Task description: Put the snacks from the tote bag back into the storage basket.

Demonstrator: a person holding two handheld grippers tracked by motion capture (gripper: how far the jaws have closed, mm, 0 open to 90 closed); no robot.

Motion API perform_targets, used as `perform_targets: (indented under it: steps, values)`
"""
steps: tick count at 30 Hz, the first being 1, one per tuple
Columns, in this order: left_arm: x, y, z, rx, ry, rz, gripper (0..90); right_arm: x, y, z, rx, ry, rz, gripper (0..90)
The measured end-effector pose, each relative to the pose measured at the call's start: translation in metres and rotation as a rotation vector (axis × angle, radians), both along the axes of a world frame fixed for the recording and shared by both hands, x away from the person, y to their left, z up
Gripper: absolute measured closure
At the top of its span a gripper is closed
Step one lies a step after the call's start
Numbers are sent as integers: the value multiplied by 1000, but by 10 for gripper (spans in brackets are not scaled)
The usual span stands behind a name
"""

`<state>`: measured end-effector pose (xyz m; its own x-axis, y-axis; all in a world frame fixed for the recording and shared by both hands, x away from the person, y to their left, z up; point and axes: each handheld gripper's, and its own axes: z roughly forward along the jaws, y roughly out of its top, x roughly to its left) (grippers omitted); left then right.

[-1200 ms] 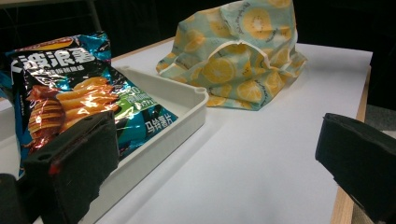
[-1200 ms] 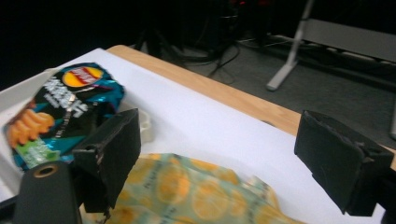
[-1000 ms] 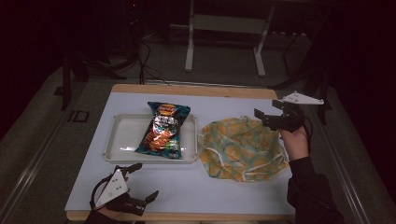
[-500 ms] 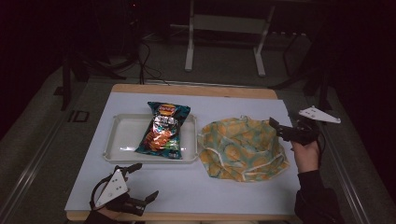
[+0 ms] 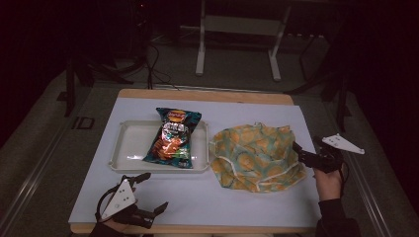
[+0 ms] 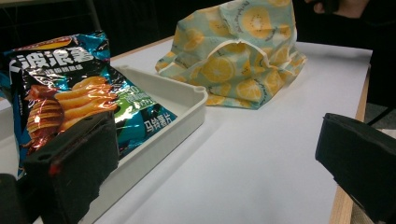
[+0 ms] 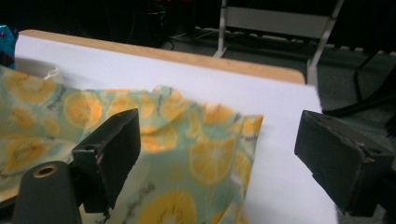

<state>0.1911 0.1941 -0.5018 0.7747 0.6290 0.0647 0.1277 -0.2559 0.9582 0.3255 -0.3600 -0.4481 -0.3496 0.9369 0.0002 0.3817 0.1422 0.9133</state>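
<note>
Left gripper of mine low at the table's near edge, jaws spread on nothing, right gripper also spread just beside the orange-print cloth, chip bag farther off in the white tray.

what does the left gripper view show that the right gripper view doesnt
Left gripper view alone: the chip bag lying in the white tray, seen between the open left gripper.

Right gripper view alone: the open right gripper at the cloth's edge, the table's wooden far edge, and a metal stand on the floor beyond.

Both: the orange-print cloth and the white table top.
</note>
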Motion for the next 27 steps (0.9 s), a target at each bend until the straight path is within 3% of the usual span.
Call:
perform_targets:
  steps: [4, 10, 13, 15, 22, 27]
  values:
    - [0, 0, 0, -1, -1, -1, 1, -6, -1, -11, 1, -4, -23, 139]
    - [0, 0, 0, 0, -1, -2, 1, -18, -5, -20, -28, -63, -95, 135]
    - [-1, 0, 0, -1, -2, -3, 1, -21, -6, -23, -45, -66, -120, 127]
    - [-1, 0, 0, -1, -4, -4, 1, -22, -7, -26, -48, -59, -120, 127]
    - [-1, 0, 1, -1, -9, -6, 1, -28, -8, -32, -45, -97, -127, 126]
    - [-2, 0, 1, 0, -8, -7, 1, -27, -9, -34, -21, -108, -82, 127]
